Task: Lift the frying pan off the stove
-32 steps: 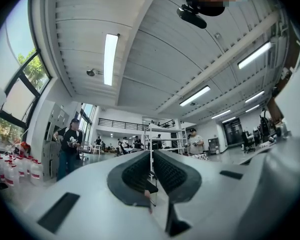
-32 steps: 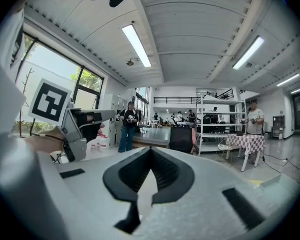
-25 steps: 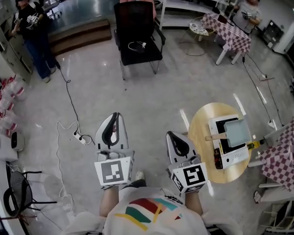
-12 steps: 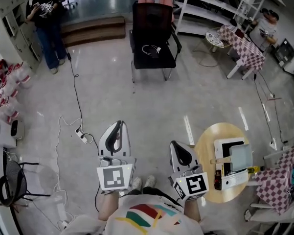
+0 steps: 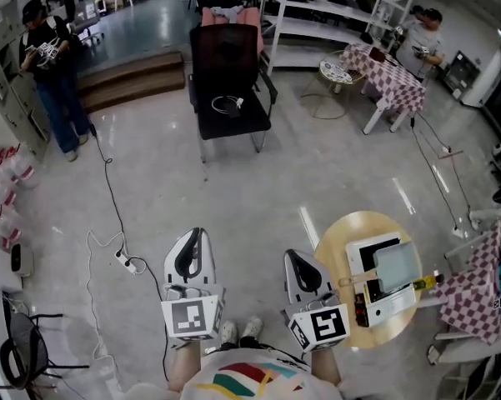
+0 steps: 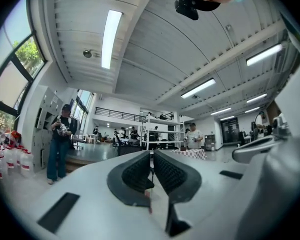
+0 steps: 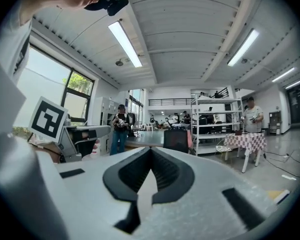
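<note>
The square grey frying pan (image 5: pixel 397 264) with a wooden handle (image 5: pixel 358 281) sits on a white stove (image 5: pixel 382 306). The stove stands on a small round wooden table (image 5: pixel 338 261) at the right of the head view. My right gripper (image 5: pixel 293 255) is held low in front of my body, just left of that table, shut and empty. My left gripper (image 5: pixel 197 233) hangs over bare floor further left, also shut with nothing in it. In the left gripper view the jaw tips (image 6: pixel 151 155) meet, and in the right gripper view (image 7: pixel 150 151) they meet too. Neither gripper view shows the pan.
A black chair (image 5: pixel 230 73) with a coiled cable stands ahead. A power strip (image 5: pixel 123 262) and its cord lie on the floor at left. A checkered table (image 5: pixel 393 75) and shelves are at the back right, with checkered cloth (image 5: pixel 477 290) beside the round table. People stand far off.
The head view has swung right, then back left, and the round table has drifted lower in the picture. Both grippers stay shut and empty in front of my body.
</note>
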